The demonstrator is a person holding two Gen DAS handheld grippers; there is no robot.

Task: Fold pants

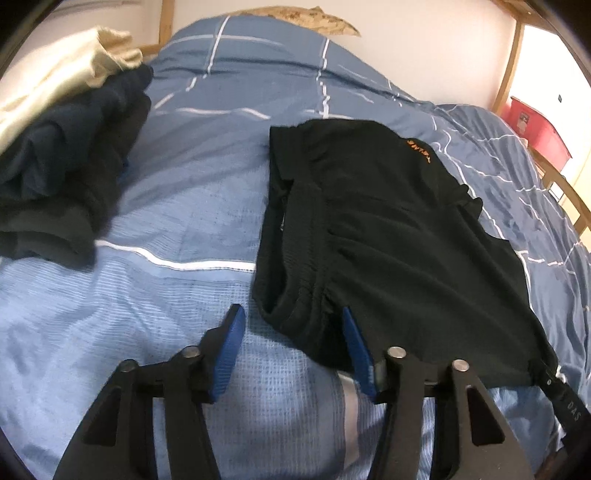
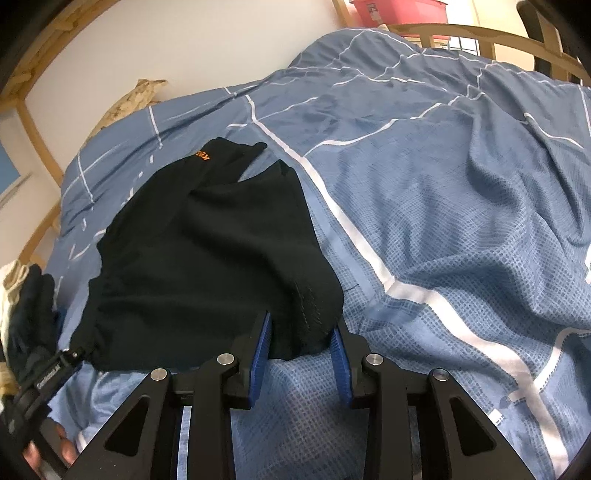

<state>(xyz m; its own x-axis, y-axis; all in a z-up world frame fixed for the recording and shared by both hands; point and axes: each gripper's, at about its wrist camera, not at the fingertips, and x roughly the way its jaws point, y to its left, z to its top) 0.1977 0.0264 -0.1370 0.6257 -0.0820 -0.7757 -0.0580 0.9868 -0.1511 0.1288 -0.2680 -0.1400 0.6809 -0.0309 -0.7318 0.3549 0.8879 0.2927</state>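
Black pants with a small orange logo lie partly folded on the blue bedspread. My left gripper is open, its blue pads either side of the near left corner of the pants, one pad touching the cloth. In the right wrist view the pants lie left of centre. My right gripper is open around their near right corner, with cloth between the pads. The left gripper's tip shows at the pants' other near corner.
A pile of dark and cream clothes lies on the bed at the left. The wooden bed frame runs along the far side, with a red box beyond it. A wall is behind the bed.
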